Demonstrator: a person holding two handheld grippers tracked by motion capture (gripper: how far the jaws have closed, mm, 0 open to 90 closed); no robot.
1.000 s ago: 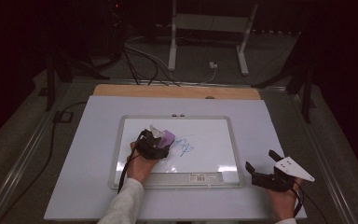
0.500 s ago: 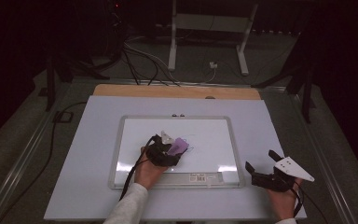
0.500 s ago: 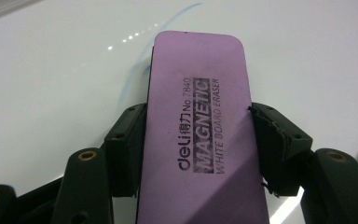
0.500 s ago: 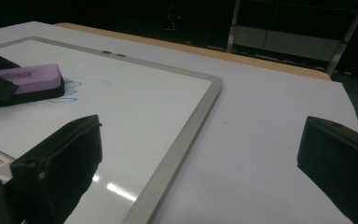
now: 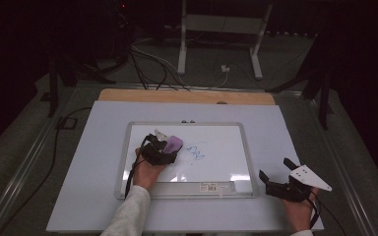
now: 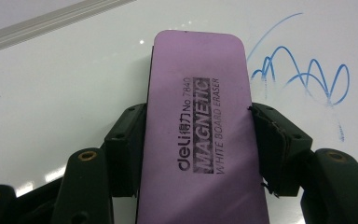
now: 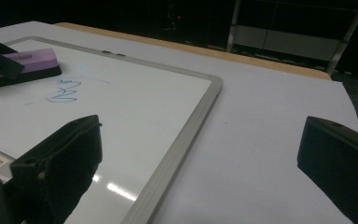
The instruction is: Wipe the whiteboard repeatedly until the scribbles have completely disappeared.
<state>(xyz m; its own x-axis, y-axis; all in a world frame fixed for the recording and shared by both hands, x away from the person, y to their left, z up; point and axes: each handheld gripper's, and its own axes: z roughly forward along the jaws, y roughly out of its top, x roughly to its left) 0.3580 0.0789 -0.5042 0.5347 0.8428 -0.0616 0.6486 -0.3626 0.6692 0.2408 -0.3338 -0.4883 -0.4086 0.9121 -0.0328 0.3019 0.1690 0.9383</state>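
Room: dark all around, with black cables and a grey metal stand (image 5: 221, 29) on the floor at the top of the high view.
Table: a pale sheet (image 5: 78, 162) covers it, and a strip of wood (image 5: 187, 96) shows along the far edge, above the sheet in the frame.
Whiteboard (image 5: 226, 142): it lies flat in the middle of the sheet, with a grey frame and a small label at its lower edge.
Blue scribble (image 6: 303, 74): some loops of blue marker, in the upper right of my left gripper view, just beside the eraser. In the high view it is near the middle of the board.
Eraser (image 6: 200, 135): purple, with black print "MAGNETIC WHITE BOARD ERASER". It rests flat on the whiteboard, left of the scribble in the high view.
My left gripper (image 6: 198, 140): it is clenched on the eraser, one black jaw pressing on each long side. In the high view it is at the centre left of the board.
My right gripper (image 5: 275, 184): the jaws stand wide apart with nothing between them. It sits at the lower right of the high view, on the sheet, just beside the corner of the whiteboard and well apart from the eraser.
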